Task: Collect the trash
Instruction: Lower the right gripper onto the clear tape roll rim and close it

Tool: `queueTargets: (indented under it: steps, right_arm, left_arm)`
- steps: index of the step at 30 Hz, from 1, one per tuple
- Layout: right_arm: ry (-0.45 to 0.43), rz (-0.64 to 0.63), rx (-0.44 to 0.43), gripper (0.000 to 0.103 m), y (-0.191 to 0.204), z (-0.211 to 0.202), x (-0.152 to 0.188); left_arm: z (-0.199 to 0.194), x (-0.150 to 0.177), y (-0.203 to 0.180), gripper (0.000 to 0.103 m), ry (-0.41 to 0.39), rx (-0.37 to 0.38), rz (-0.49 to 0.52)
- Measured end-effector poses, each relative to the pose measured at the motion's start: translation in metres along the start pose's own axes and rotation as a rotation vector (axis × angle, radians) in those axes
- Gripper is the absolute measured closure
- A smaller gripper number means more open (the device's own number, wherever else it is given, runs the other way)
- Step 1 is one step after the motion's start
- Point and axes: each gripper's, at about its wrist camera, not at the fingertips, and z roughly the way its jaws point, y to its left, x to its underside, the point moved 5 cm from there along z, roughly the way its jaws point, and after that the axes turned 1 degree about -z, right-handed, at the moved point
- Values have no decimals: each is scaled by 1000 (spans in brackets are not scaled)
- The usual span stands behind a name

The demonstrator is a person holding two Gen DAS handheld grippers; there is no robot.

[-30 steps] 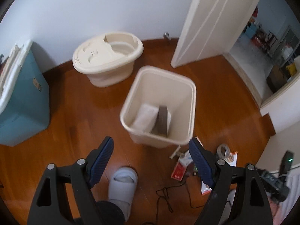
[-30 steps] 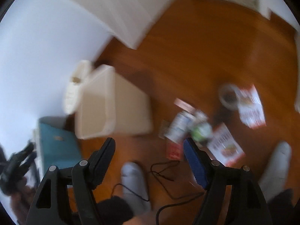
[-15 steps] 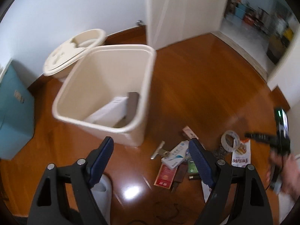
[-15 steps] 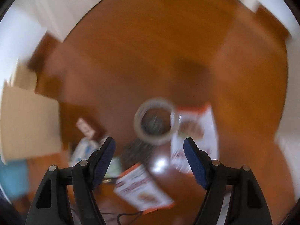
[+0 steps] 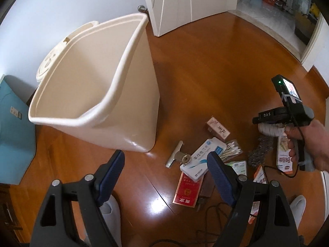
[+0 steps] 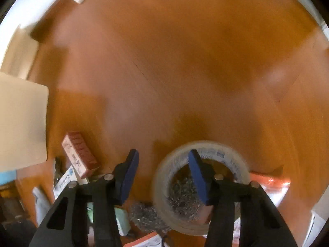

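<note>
I'm on the pick-up step: my right claw (image 6: 163, 170) has just been closing, one finger inside the tape roll (image 6: 202, 187) and its near wall between the jaws, not yet pinched, while my left claw (image 5: 165, 163) hangs apart, empty, the bin (image 5: 131, 131) just ahead-left.

Left gripper (image 5: 165, 165) wide open, nothing btwn pads, hanging over wood floor (image 5: 216, 78). Cream bin (image 5: 98, 94) just ahead-left of it. Trash pile just ahead-right: metal key (image 5: 176, 156), white-blue box (image 5: 202, 157), red packet (image 5: 187, 189), cotton swabs (image 5: 231, 151). Far right, person's hand (image 5: 310, 144) w/ right gripper (image 5: 273, 121) low over tape roll (image 5: 270, 129).
</note>
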Motion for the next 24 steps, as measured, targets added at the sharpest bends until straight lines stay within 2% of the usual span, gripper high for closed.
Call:
queueTargets:
  steps: [2, 3, 4, 9, 14, 17, 20, 22, 23, 24]
  right_arm:
    - [63, 56, -31, 65, -5, 4, 3]
    - [50, 99, -87, 65, -9, -3, 4]
    - [49, 117, -95, 65, -13, -7, 6]
    - [56, 183, -81, 65, -41, -15, 12]
    - [24, 234, -94, 63, -44, -15, 2]
    - [68, 186, -36, 54, -31, -5, -1]
    - [129, 120, 27, 49, -19, 11, 2]
    - [84, 26, 88, 56, -8, 9, -1]
    - [73, 9, 93, 75, -8, 8, -1]
    - [61, 10, 52, 82, -9, 4, -1]
  left_arm:
    - [1, 0, -2, 21, 4, 0, 3]
    - [0, -1, -3, 21, -3, -2, 8]
    - [-1, -3, -4, 21, -8, -2, 11]
    - [-4, -6, -12, 21, -19, 11, 22]
    - [-1, -5, -10, 21, -30, -11, 33]
    - [6, -3, -8, 21, -13, -15, 18]
    - [13, 1, -10, 21, -5, -15, 25]
    - [19, 4, -16, 21, 5, -6, 39]
    - [20, 5, -18, 21, 10, 2, 46]
    - [26, 6, -25, 21, 20, 24, 57]
